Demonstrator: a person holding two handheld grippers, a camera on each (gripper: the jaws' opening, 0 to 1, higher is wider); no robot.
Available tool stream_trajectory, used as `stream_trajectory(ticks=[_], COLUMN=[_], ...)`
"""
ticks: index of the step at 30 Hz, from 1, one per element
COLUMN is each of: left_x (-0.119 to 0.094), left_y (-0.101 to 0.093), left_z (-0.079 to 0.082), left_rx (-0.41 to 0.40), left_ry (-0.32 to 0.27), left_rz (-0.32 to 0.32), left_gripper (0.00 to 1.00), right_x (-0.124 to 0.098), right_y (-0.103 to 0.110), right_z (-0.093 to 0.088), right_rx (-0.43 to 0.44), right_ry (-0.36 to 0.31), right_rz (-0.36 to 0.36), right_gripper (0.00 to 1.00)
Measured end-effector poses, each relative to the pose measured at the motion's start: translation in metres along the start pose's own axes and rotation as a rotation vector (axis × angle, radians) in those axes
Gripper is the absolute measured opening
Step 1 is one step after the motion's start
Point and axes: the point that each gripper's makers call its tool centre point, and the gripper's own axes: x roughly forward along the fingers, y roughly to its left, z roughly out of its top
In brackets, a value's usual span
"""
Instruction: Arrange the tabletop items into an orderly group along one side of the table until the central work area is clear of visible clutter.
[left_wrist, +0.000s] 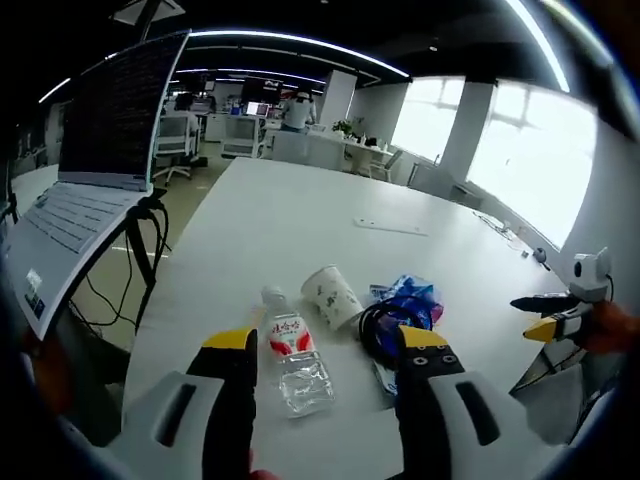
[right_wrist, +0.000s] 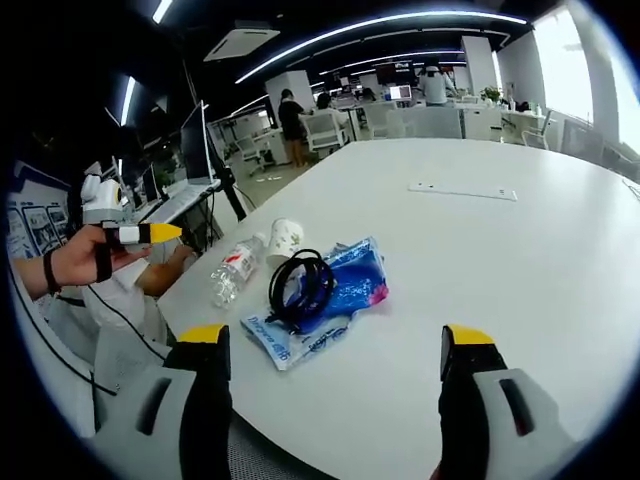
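A clear water bottle with a red label lies on its side on the white table, between the tips of my open left gripper. Beside it a paper cup lies tipped over. To its right a coil of black cable rests on a blue packet. In the right gripper view the bottle, cup, cable and packet lie ahead of my open right gripper, which holds nothing. A hand holds the left gripper at the table's edge.
An open laptop stands on a raised stand off the table's left edge, with cables hanging below it. A flat white strip lies farther across the table. Desks, chairs and people are in the background. The right gripper shows at the right.
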Motion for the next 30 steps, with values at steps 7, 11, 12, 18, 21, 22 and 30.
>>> stream_trajectory(ticks=[7, 11, 12, 18, 21, 22, 30], left_x=[0.015, 0.024, 0.026, 0.041, 0.047, 0.049, 0.066], left_y=[0.003, 0.011, 0.012, 0.020, 0.022, 0.023, 0.027], left_z=[0.001, -0.001, -0.001, -0.005, -0.004, -0.005, -0.010], left_rx=[0.019, -0.009, -0.012, 0.038, 0.036, 0.040, 0.061], left_ry=[0.027, 0.047, 0.053, 0.107, 0.124, 0.131, 0.190], left_rz=[-0.002, 0.017, 0.020, 0.024, 0.022, 0.024, 0.029], left_gripper=[0.54, 0.53, 0.53, 0.53, 0.53, 0.53, 0.53], right_x=[-0.003, -0.004, -0.004, -0.005, -0.006, -0.007, -0.008], right_y=[-0.007, -0.010, -0.010, -0.013, -0.013, -0.014, -0.016], right_z=[-0.006, -0.006, -0.006, -0.008, -0.008, -0.010, -0.016], right_rx=[0.019, 0.028, 0.029, 0.033, 0.034, 0.035, 0.041], right_ry=[0.003, -0.001, -0.001, -0.001, 0.001, 0.003, 0.013], right_rz=[-0.016, -0.024, -0.024, -0.030, -0.032, -0.033, -0.037], right_gripper=[0.86, 0.86, 0.86, 0.85, 0.85, 0.85, 0.85])
